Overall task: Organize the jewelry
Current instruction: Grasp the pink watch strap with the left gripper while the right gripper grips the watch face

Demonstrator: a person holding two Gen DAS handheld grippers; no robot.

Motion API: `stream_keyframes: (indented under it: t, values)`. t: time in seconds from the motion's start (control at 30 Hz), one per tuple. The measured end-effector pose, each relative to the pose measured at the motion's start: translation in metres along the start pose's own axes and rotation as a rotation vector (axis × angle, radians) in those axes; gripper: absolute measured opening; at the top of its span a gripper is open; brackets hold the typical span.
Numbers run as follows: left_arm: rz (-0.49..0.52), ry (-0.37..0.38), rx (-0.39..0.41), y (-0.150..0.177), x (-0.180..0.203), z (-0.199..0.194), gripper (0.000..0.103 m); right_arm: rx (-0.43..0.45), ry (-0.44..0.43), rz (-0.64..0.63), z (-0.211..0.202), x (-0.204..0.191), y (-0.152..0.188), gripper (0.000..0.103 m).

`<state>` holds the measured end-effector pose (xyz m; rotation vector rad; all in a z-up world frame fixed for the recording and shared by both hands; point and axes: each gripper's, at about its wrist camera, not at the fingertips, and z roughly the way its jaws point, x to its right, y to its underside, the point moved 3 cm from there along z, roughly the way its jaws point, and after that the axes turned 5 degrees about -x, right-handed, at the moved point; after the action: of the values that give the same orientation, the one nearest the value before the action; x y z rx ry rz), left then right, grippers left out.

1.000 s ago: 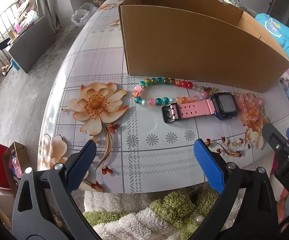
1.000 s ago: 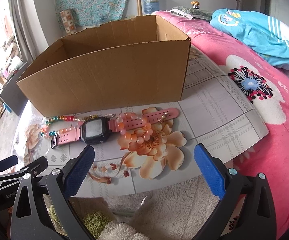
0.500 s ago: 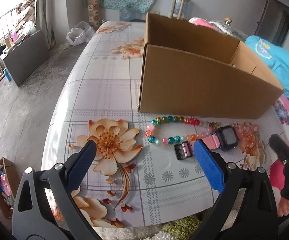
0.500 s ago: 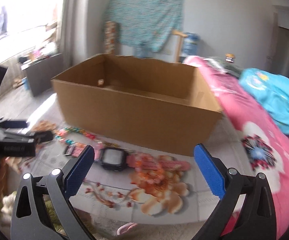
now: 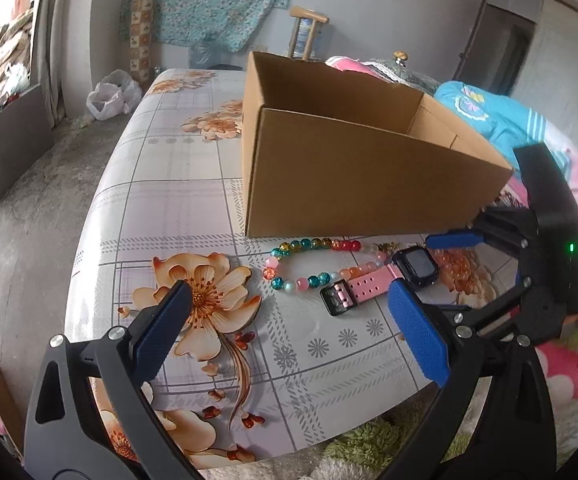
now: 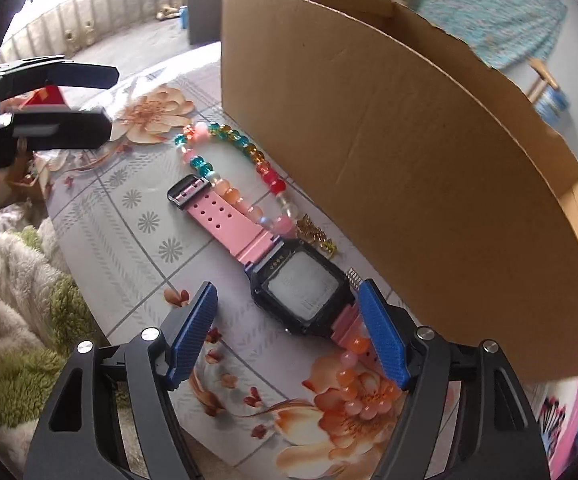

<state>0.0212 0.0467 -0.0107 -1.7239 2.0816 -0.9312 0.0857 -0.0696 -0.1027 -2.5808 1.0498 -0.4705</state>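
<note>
Nothing is boxed yet: watch [image 6: 303,296], bead bracelet [image 5: 313,262] and cardboard box [image 5: 353,184] share the counter's [image 5: 169,208] near edge. My right gripper [image 6: 287,332] straddles the watch with jaws spread; left gripper [image 5: 289,332] hangs released.

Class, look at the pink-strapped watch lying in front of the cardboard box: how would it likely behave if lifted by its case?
The watch has a rigid-looking case, so probably a firm grip. Its pink strap looks bendy and would likely droop. It may drag the multicoloured bead bracelet touching it.

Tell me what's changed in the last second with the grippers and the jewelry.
The right gripper has swung in low, its open jaws now straddling the pink watch. The left gripper pulled back, still open. Nothing grasped; the watch, bead bracelet and cardboard box haven't moved.
</note>
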Motion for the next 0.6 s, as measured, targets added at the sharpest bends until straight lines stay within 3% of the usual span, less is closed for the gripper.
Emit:
stream_keyframes:
  t: [0.07, 0.17, 0.2, 0.27, 0.37, 0.47, 0.6]
  values:
    - [0.064, -0.017, 0.006, 0.005, 0.012, -0.001, 0.094, -0.035, -0.042, -0.012, 0.004, 0.007, -0.004, 0.071]
    - [0.129, -0.033, 0.009, 0.01, 0.027, 0.0, 0.094, -0.078, -0.119, -0.004, 0.012, 0.024, -0.013, 0.063]
    - [0.15, -0.036, 0.01, 0.012, 0.031, 0.001, 0.092, -0.087, -0.143, 0.003, 0.013, 0.028, -0.015, 0.056]
    - [0.21, -0.04, -0.002, 0.016, 0.042, 0.003, 0.074, -0.101, -0.161, -0.008, 0.015, 0.037, -0.018, 0.054]
    - [0.281, -0.037, -0.037, 0.021, 0.054, 0.012, 0.058, -0.1, -0.162, -0.038, 0.018, 0.042, -0.02, 0.053]
    - [0.364, -0.051, -0.053, 0.026, 0.068, 0.017, 0.05, -0.098, -0.196, -0.045, 0.018, 0.04, -0.021, 0.053]
    - [0.467, -0.09, -0.072, 0.031, 0.085, 0.024, 0.047, -0.096, -0.257, -0.038, 0.008, 0.036, -0.015, 0.053]
